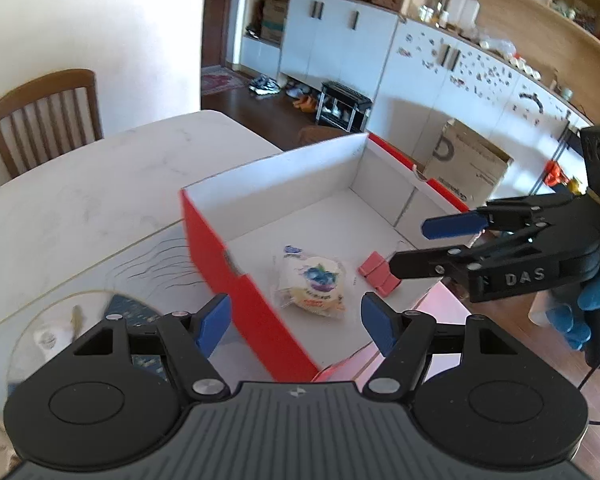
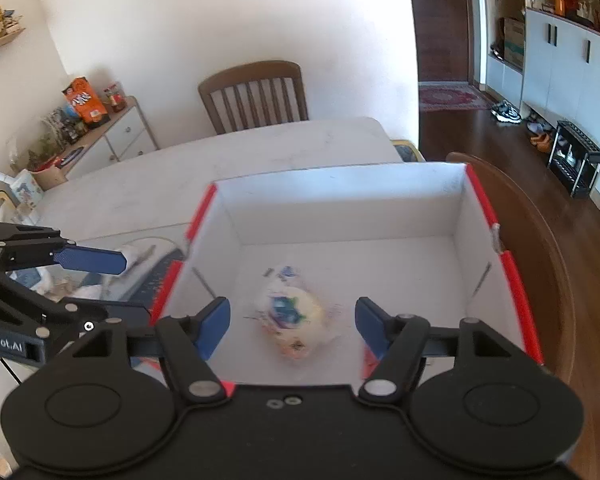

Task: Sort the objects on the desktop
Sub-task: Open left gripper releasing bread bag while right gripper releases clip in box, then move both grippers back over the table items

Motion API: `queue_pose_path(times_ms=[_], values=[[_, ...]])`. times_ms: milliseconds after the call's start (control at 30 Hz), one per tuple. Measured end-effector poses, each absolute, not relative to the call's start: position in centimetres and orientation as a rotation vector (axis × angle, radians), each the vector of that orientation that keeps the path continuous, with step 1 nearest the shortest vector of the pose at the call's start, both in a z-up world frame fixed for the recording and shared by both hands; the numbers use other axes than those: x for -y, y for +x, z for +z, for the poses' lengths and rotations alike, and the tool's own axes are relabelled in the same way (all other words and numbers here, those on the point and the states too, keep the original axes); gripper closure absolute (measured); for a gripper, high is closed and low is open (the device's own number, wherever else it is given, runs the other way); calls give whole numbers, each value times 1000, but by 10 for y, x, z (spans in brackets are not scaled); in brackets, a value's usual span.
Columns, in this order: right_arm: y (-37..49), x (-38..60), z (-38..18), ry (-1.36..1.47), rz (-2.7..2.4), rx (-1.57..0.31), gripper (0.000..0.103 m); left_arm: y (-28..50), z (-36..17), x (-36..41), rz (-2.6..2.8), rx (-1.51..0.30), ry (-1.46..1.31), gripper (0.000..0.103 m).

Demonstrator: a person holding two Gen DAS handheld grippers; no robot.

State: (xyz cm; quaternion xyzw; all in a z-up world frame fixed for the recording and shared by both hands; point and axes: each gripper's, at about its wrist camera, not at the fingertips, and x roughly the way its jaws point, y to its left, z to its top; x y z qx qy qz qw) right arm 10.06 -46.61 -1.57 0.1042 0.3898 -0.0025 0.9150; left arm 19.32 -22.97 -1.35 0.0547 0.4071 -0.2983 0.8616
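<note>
Inside the red box (image 1: pixel 256 312), on its white floor, one wrapped snack packet (image 1: pixel 310 282) is lying near the middle, and one pink clip (image 1: pixel 378 276) is sitting just beside it toward the box's right wall; in the right wrist view the packet (image 2: pixel 290 314) is showing as a blur and the clip is mostly hiding behind a finger. The box (image 2: pixel 516 280) is standing open-topped at the table's corner, its four white inner walls rising well above the two things and leaving most of the floor bare around them. The left gripper (image 1: pixel 296 324) is hovering over the box's near wall with its jaws standing partly apart and gripping nothing. The right gripper (image 2: pixel 292 320) is hanging above the box floor over the packet, its jaws spread wide and holding nothing; from the left wrist view it (image 1: pixel 412 246) is reaching in over the box's right rim, a blue-gloved hand (image 1: pixel 580 312) behind it. Left of the box, the white table (image 1: pixel 100 184) is stretching wide and bare toward one wooden chair (image 1: pixel 46 116). Near the box's left wall a round glass plate (image 1: pixel 32 332) is carrying small, unclear items. Beyond the box's far right corner, one cardboard carton (image 1: pixel 466 168) is standing on the floor.
</note>
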Motion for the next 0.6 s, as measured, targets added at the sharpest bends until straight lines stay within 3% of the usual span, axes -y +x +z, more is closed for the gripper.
queue_pose_path(times_ms=[300,600], values=[[99,421,-3,214,48,-756,17,170,-11,174,-591,-821,98,24],[104,371,-3,189,77,-746,14,156,-21,112,-533,-804,56,16]])
